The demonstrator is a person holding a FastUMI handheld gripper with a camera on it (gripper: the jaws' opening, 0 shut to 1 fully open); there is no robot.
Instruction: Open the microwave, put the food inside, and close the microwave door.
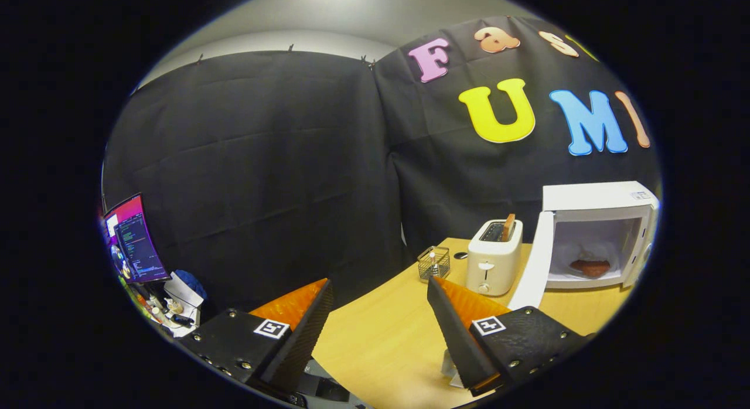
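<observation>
A white microwave [609, 198] stands on the wooden table [387, 338], beyond and to the right of my fingers. Its door [534, 268] hangs wide open, swung out to its left side. Inside the lit cavity a brown piece of food [590, 268] lies on a pale plate. My gripper [379, 287] is open with nothing between its fingers, held over the table's left end, well short of the microwave.
A white toaster [493, 258] with a slice of toast in one slot stands just left of the open door. A small wire basket [434, 263] sits left of the toaster. Off the table's left end are a lit monitor [133, 239] and desk clutter.
</observation>
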